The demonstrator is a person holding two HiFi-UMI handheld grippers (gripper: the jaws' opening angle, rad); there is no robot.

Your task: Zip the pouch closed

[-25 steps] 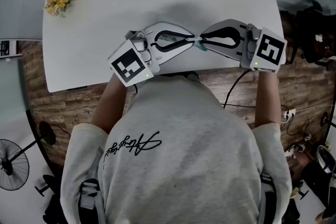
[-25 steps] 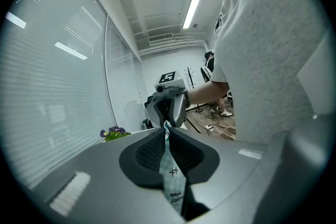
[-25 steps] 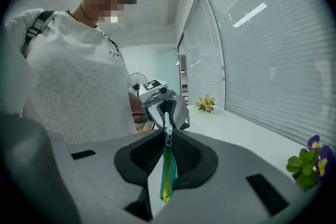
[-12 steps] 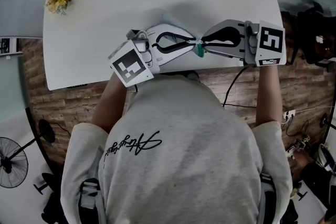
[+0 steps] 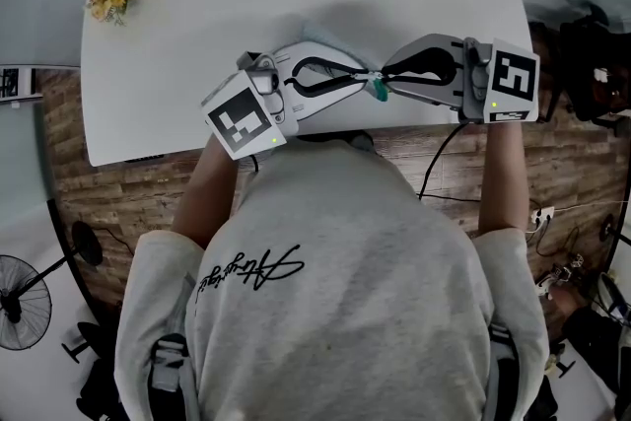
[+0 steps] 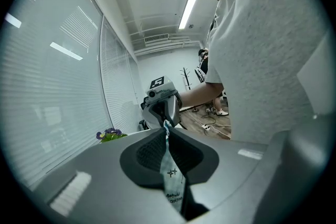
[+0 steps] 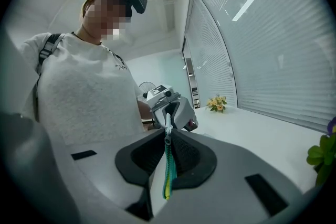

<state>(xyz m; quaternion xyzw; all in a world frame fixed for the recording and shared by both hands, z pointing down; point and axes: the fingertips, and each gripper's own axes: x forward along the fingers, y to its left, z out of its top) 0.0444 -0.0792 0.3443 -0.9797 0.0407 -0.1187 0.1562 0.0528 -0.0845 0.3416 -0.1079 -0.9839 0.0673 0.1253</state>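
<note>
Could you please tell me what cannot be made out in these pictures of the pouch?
Pouch: head view, nearly all hidden between left tongs and right tongs, whose jaws just closed further on the zipper.
Zipper's closed length: right gripper view, tongs cover most of it.
Pouch print: left gripper view, small, partly behind the tongs.

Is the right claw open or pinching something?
Shut: the right gripper, jaws just closing further, pinches the green zipper between its pads.

Smooth, matt white desk (image 5: 197, 35). Thin pale cloth pouch (image 6: 171, 178) with a slight sheen, and teal woven zip tape (image 7: 167, 176). Matt wood-plank floor (image 5: 108, 192) at 9 o'clock. Soft grey knit sweatshirt (image 5: 345, 261).
</note>
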